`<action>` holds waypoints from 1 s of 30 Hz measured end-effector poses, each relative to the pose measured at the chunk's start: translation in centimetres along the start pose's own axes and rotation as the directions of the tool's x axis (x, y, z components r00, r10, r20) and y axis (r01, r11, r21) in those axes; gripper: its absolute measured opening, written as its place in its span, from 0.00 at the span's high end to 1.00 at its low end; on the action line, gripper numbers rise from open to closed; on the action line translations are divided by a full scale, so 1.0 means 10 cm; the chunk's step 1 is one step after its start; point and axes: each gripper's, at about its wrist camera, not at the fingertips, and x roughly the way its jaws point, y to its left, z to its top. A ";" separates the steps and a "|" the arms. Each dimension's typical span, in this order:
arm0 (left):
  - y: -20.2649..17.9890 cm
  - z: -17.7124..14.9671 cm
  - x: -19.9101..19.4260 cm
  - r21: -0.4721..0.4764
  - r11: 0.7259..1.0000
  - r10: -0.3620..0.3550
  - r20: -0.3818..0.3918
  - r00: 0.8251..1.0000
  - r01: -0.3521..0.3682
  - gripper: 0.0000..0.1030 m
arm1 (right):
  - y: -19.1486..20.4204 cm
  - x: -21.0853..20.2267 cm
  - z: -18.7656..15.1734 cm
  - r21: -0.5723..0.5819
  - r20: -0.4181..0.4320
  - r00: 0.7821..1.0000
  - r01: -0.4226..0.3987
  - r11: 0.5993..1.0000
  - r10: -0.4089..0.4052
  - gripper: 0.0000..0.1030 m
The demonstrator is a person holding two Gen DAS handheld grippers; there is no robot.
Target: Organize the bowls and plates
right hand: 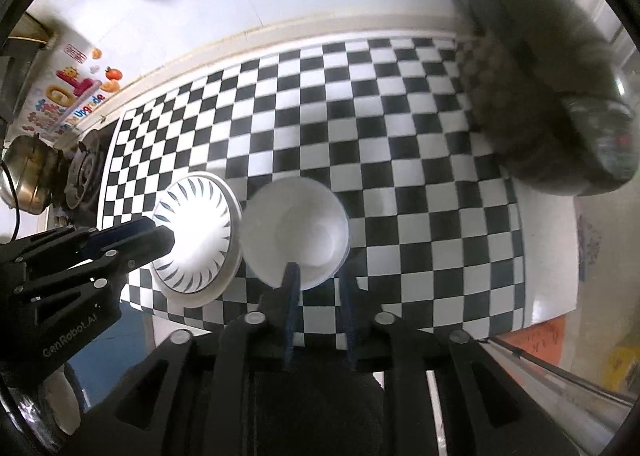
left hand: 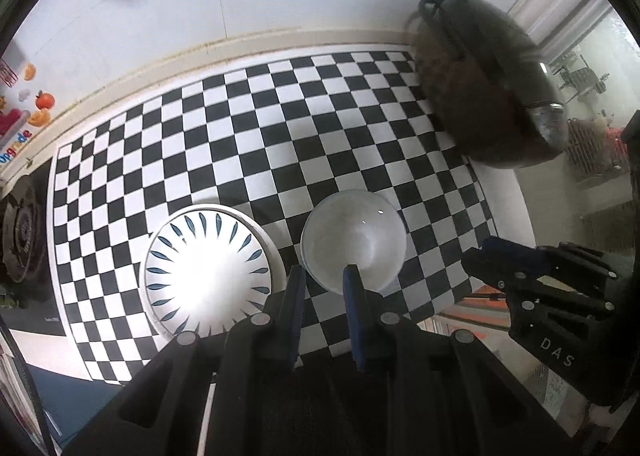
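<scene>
A white plate with blue leaf marks lies on the checkered mat, on top of a plain white plate. A white bowl sits just right of it. My left gripper is open, its right finger over the bowl's near rim and its left finger outside it. In the right wrist view my right gripper is open, its fingers straddling the near right rim of the bowl. The patterned plate lies left of the bowl, with the left gripper's fingers at its edge.
A dark rice cooker stands at the back right, plugged into a wall socket. A gas burner and a metal kettle are at the left. The checkered mat covers the counter back to the wall.
</scene>
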 end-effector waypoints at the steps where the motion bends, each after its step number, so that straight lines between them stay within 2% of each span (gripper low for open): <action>1: 0.00 -0.01 -0.04 0.000 1.000 -0.001 0.005 1.000 0.001 0.83 | 0.01 -0.06 -0.02 0.000 0.010 1.000 -0.001 1.000 0.001 0.75; 10: -0.10 -0.10 -0.27 0.024 1.000 -0.004 0.035 0.999 0.003 0.83 | 0.06 -0.36 -0.12 0.003 0.040 0.999 -0.021 1.000 0.021 0.73; 11: -0.10 -0.09 -0.25 0.023 1.000 -0.007 0.031 1.000 0.007 0.81 | 0.04 -0.35 -0.12 0.007 0.042 0.999 -0.024 1.000 0.023 0.65; 12: -0.09 -0.08 -0.22 0.022 1.000 -0.011 0.023 1.000 0.010 0.76 | 0.03 -0.35 -0.11 0.012 0.044 0.999 -0.025 1.000 0.025 0.59; 13: -0.08 -0.08 -0.19 0.017 1.000 -0.018 0.013 1.000 0.018 0.72 | 0.02 -0.33 -0.10 0.012 0.043 0.999 -0.024 1.000 0.024 0.45; 14: -0.05 -0.07 -0.15 0.001 0.999 -0.033 0.002 0.999 0.033 0.71 | 0.01 -0.29 -0.08 0.010 0.035 0.999 -0.020 1.000 0.019 0.36; 17: 0.06 -0.03 0.00 -0.058 0.995 -0.085 -0.022 0.996 0.084 0.71 | -0.08 -0.17 -0.05 0.032 0.031 0.999 -0.032 0.999 0.031 0.34; 18: 0.12 0.01 0.10 -0.083 0.991 -0.107 -0.041 0.993 0.103 0.71 | -0.11 -0.11 -0.03 0.040 0.024 0.999 -0.034 0.999 0.033 0.33; 20: 0.22 0.05 0.25 -0.123 0.984 -0.137 -0.072 0.988 0.127 0.70 | -0.18 0.01 0.00 0.054 0.014 0.999 -0.039 0.998 0.038 0.23; 27: 0.53 0.27 0.99 -0.238 0.961 -0.187 -0.190 0.964 0.140 0.70 | -0.47 0.64 0.15 0.119 -0.056 0.996 -0.063 0.991 0.070 0.20; 30: 0.60 0.34 1.30 -0.280 0.944 -0.249 -0.257 0.934 0.174 0.70 | -0.57 0.91 0.19 0.150 -0.097 0.990 -0.088 0.985 0.103 0.20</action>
